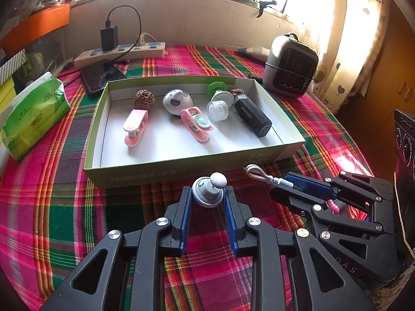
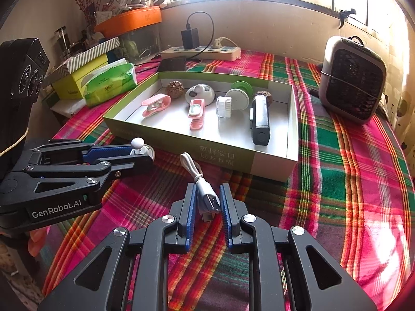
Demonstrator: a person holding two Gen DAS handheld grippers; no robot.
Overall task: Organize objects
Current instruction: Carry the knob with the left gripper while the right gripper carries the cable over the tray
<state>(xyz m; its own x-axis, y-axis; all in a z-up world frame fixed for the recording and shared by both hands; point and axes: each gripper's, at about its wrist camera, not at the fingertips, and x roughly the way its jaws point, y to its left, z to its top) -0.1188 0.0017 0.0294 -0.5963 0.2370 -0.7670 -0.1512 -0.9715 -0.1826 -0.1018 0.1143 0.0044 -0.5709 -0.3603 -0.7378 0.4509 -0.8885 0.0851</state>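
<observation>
My left gripper (image 1: 208, 190) is shut on a small grey round gadget with a white ball on top (image 1: 210, 190), just in front of the box's near wall. The same gadget (image 2: 141, 148) shows in the right wrist view, pinched by the left gripper (image 2: 145, 155). My right gripper (image 2: 207, 189) is shut on the plug end of a short white USB cable (image 2: 205, 198); its loop points toward the box. In the left wrist view the right gripper (image 1: 281, 185) holds the cable (image 1: 259, 173) beside the left one. The shallow green-and-white box (image 1: 181, 169) holds several small items.
In the box lie two pink clips (image 1: 136, 127), a walnut (image 1: 144, 99), a grey dome gadget (image 1: 177, 101), a clear jar (image 1: 218, 110) and a black device (image 1: 253, 118). A tissue pack (image 1: 36, 119), power strip (image 1: 119, 53), phone (image 1: 102, 76) and small heater (image 1: 291, 66) surround it on the plaid cloth.
</observation>
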